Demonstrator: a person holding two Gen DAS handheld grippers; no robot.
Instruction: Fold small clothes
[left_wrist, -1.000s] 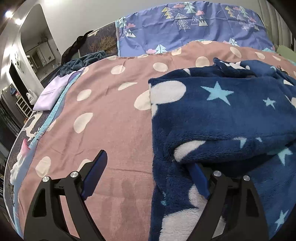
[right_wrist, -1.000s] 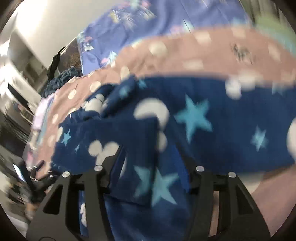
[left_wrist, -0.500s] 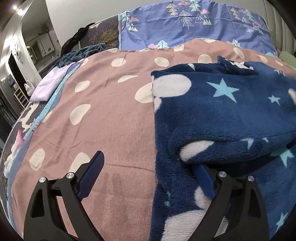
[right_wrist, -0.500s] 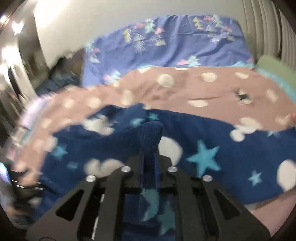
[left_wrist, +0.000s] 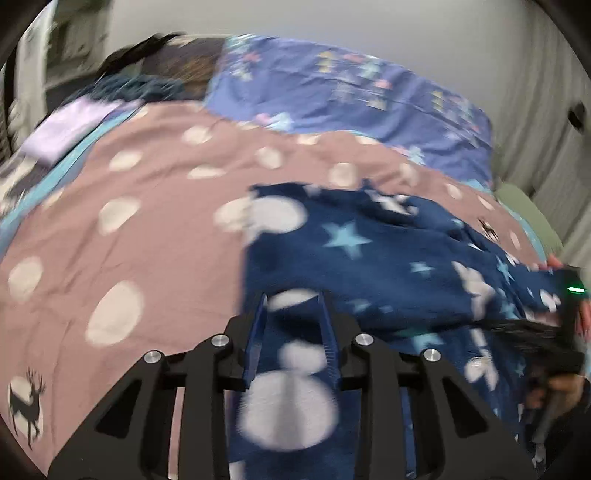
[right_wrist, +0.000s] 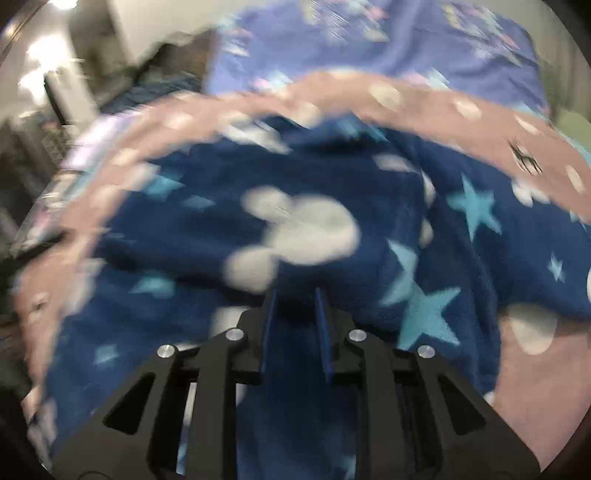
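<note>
A navy fleece garment (left_wrist: 369, 258) with white mouse-head shapes and light blue stars lies spread on a pink spotted bedspread (left_wrist: 147, 206). My left gripper (left_wrist: 291, 295) is at the garment's near left edge. Its jaws are closing, and fleece fills the narrow gap between the blue pads. In the right wrist view the same garment (right_wrist: 207, 229) covers most of the picture, blurred by motion. My right gripper (right_wrist: 295, 291) is shut on a raised fold of it. A hand (left_wrist: 561, 387) and the black frame of that tool show at the left wrist view's right edge.
A purple-blue pillow (left_wrist: 351, 92) with a tree print stands at the head of the bed. A lilac folded cloth (left_wrist: 70, 129) and a dark teal blanket (left_wrist: 136, 86) lie far left. A pale green item (left_wrist: 517, 199) sits at the right edge, near a curtain.
The left jaws have gone from wide apart to narrow with the fleece edge between them, and that gripper has risen. The right jaws pinched a fold and swung sideways.
</note>
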